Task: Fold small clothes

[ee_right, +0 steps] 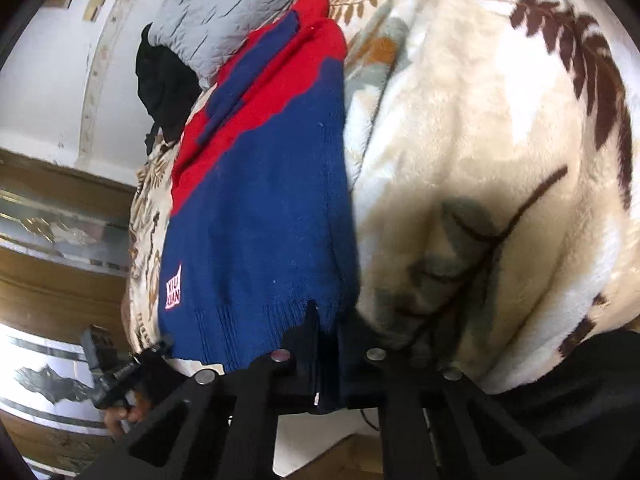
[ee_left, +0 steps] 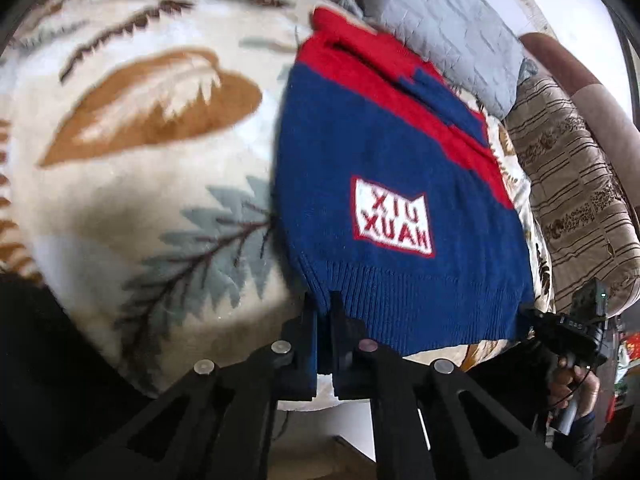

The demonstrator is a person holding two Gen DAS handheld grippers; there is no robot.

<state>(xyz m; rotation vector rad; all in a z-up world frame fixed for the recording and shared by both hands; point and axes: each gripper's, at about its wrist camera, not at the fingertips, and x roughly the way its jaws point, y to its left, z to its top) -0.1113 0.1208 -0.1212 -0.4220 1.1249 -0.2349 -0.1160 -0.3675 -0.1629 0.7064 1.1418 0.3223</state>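
Observation:
A blue knitted sweater (ee_left: pixel 392 184) with a red top and a white patch of red letters lies flat on a cream blanket (ee_left: pixel 132 184) with a leaf pattern. My left gripper (ee_left: pixel 323 305) is shut on the near left corner of its ribbed hem. In the left wrist view my right gripper (ee_left: pixel 534 316) sits at the hem's other corner. In the right wrist view the sweater (ee_right: pixel 256 208) stretches away, and my right gripper (ee_right: pixel 326 320) is shut on the hem's near right corner. There my left gripper (ee_right: pixel 162 344) meets the hem's far corner at the lower left.
A grey quilted pillow (ee_left: pixel 440 28) lies beyond the sweater's red end, with a black cloth (ee_right: pixel 164 76) beside it. A brown striped cushion (ee_left: pixel 572 200) runs along the right of the blanket. A hand (ee_left: pixel 568 380) holds the other gripper's handle. The blanket's near edge drops off below both grippers.

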